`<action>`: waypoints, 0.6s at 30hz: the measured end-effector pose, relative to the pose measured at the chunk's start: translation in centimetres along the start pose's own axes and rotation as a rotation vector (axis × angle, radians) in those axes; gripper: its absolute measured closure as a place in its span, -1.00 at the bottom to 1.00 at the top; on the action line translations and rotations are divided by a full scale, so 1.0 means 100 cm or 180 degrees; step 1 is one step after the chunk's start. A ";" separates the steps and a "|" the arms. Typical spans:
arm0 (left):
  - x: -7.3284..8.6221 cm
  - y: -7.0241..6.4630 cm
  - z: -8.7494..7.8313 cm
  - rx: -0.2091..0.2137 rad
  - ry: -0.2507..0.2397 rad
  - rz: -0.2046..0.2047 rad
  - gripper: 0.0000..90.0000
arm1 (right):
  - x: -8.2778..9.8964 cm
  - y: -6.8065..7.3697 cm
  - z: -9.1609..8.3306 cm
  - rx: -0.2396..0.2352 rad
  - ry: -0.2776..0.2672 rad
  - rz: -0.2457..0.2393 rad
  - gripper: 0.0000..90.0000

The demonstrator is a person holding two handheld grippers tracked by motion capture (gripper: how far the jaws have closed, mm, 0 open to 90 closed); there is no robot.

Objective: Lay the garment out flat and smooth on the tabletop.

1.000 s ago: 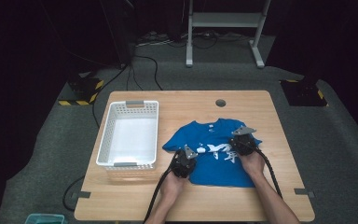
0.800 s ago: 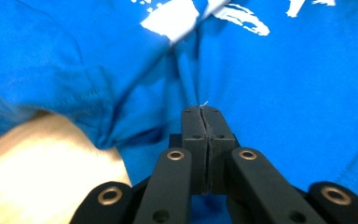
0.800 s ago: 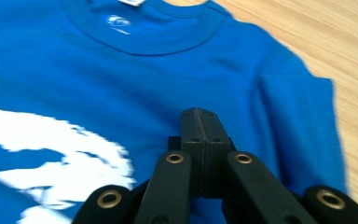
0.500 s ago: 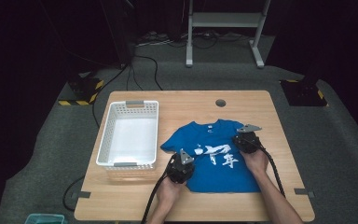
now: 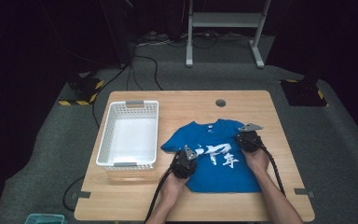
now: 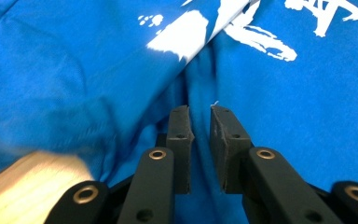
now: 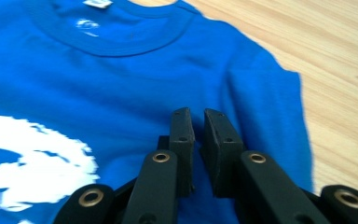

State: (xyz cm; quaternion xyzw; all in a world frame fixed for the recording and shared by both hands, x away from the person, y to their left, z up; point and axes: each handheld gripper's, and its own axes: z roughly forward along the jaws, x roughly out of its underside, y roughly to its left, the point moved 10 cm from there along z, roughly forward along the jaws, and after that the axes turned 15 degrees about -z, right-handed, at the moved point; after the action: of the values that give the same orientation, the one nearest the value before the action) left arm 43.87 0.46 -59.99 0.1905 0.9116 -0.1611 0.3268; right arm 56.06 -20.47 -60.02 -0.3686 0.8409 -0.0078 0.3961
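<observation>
A: Blue cotton is lying flat at the near side of the table [image 5: 135,205], and both hands are working on it. The left gripper [image 6: 199,122] is hovering low over the T-shirt [image 5: 221,161], jaws a narrow gap apart, nothing pinched, having just been closing a touch.

B: The right gripper [image 7: 196,125] is doing the same by the sleeve (slim gap, no cloth between the pads), also easing shut.

A: So no fold is showing yet; the shirt is looking smoothed out, print up.

B: Farther left, the white basket [image 5: 106,140] is sitting empty. My read: folding and putting away are both still waiting.
</observation>
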 end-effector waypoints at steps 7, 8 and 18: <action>-0.024 0.004 -0.005 -0.0024 -0.0181 -0.0211 0.31 | 0.000 0.005 -0.014 -0.0063 -0.0085 0.0005 0.54; -0.030 0.004 -0.006 -0.0035 -0.0222 -0.0224 0.26 | -0.002 0.009 -0.021 -0.0076 -0.0152 -0.0019 0.53; -0.066 0.025 0.011 -0.0241 -0.0162 -0.0395 0.20 | -0.002 0.054 -0.061 -0.0344 -0.0451 -0.0254 0.49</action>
State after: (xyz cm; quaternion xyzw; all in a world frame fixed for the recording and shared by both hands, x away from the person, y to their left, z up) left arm 50.32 0.61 -56.88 0.1169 0.9184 -0.1512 0.3463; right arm 48.76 -18.08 -57.35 -0.4223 0.7946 0.0478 0.4335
